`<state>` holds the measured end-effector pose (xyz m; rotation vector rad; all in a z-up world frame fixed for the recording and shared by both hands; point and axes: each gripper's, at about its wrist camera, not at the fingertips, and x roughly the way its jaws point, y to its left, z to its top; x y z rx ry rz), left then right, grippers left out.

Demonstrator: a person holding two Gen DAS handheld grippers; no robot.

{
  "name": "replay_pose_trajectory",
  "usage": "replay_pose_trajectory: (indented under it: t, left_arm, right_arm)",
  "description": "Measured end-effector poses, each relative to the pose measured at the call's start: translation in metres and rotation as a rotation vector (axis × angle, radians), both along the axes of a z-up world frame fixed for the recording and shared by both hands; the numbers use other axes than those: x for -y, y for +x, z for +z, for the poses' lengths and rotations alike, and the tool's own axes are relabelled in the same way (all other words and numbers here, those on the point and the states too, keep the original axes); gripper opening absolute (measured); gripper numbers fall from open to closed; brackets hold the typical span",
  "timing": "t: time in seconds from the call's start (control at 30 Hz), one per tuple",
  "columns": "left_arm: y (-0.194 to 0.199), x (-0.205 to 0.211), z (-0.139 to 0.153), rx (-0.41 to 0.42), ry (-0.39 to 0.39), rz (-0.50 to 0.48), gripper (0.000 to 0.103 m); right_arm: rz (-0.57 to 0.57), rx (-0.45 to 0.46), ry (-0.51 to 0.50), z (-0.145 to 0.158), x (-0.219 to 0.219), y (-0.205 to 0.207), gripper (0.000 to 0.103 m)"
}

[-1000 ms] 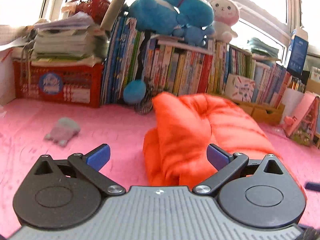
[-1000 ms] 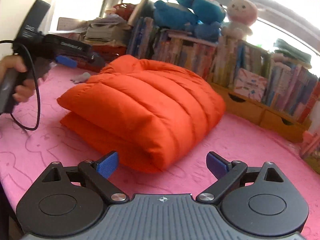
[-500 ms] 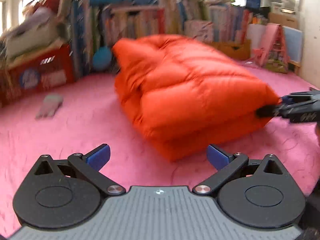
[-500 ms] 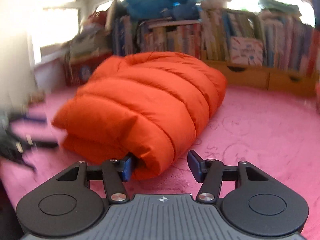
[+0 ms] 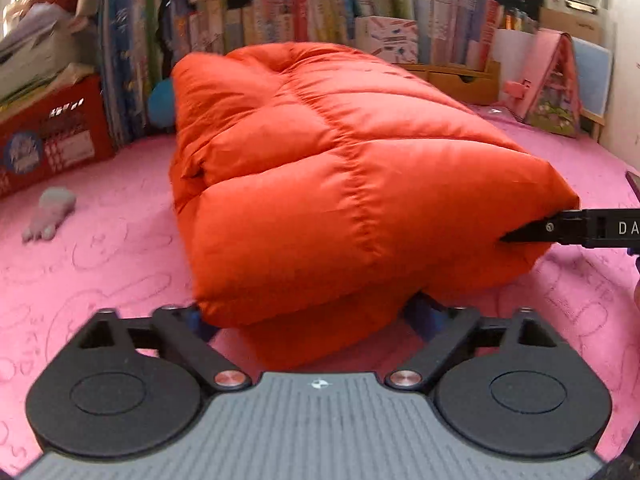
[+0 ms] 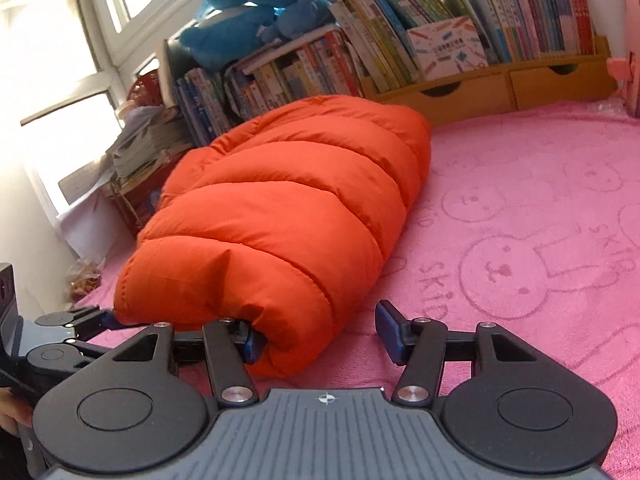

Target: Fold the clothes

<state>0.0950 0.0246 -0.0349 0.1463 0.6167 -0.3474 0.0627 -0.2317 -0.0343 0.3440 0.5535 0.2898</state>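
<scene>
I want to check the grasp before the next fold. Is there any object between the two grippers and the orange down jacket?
Nothing visible stands in the way. The left gripper already straddles the near corner of the orange down jacket, its jaws closing. The right gripper has another corner between its fingers; one pad touches it.

Pink blanket (image 6: 540, 184), shelved books (image 6: 400, 52), blue plush (image 6: 248, 8)

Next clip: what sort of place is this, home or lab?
Most likely a home, probably a child's room or play corner. Rows of books fill low shelves, blue plush toys sit on top of them, and the orange puffer jacket lies on a pink blanket printed with cartoon bunnies.
</scene>
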Motion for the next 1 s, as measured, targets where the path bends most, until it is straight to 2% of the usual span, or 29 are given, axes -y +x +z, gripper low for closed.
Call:
replay_pose_trajectory:
  t: [0.07, 0.33, 0.37, 0.43, 0.5, 0.53, 0.57, 0.7, 0.73, 0.77, 0.87, 1.0]
  left_arm:
    - [-0.004, -0.002, -0.001, 0.021, 0.021, 0.009, 0.074]
    - [0.002, -0.014, 0.0, -0.015, -0.016, 0.087, 0.076]
    - [0.0, -0.012, 0.001, -0.006, -0.008, 0.08, 0.07]
    - [-0.009, -0.008, 0.003, 0.029, -0.012, 0.005, 0.067]
    - [-0.02, -0.006, 0.004, 0.056, -0.033, -0.106, 0.079]
    - [-0.024, -0.005, 0.005, 0.071, -0.038, -0.14, 0.09]
    - [-0.027, -0.004, 0.005, 0.083, -0.045, -0.166, 0.097]
    - [-0.006, -0.007, 0.005, 0.007, -0.117, -0.12, 0.098]
    - [-0.001, -0.006, 0.004, -0.011, -0.127, -0.096, 0.095]
    - [0.004, -0.005, 0.004, -0.023, -0.123, -0.074, 0.086]
    - [0.006, 0.0, 0.002, -0.012, -0.067, -0.02, 0.07]
    - [0.009, -0.012, -0.001, -0.022, -0.054, 0.049, 0.069]
  right_arm:
    - [-0.027, -0.016, -0.009, -0.001, -0.002, 0.002, 0.056]
    - [-0.174, 0.001, -0.108, 0.002, -0.003, -0.013, 0.052]
    - [-0.165, -0.003, -0.099, 0.001, -0.002, -0.013, 0.052]
    - [-0.138, -0.002, -0.081, -0.001, -0.001, -0.013, 0.046]
    - [-0.121, -0.001, -0.065, -0.001, -0.003, -0.011, 0.046]
    - [-0.12, -0.006, -0.051, -0.002, -0.003, -0.009, 0.046]
    - [-0.119, -0.015, -0.036, -0.002, -0.002, -0.007, 0.046]
    - [-0.113, -0.025, -0.011, -0.003, -0.001, -0.003, 0.046]
    - [-0.111, -0.025, -0.016, -0.003, -0.003, -0.002, 0.046]
    - [-0.11, -0.025, -0.021, -0.003, -0.004, -0.001, 0.046]
    - [-0.123, -0.029, -0.047, -0.003, -0.01, -0.001, 0.046]
    - [-0.149, -0.028, -0.06, -0.003, -0.011, -0.003, 0.045]
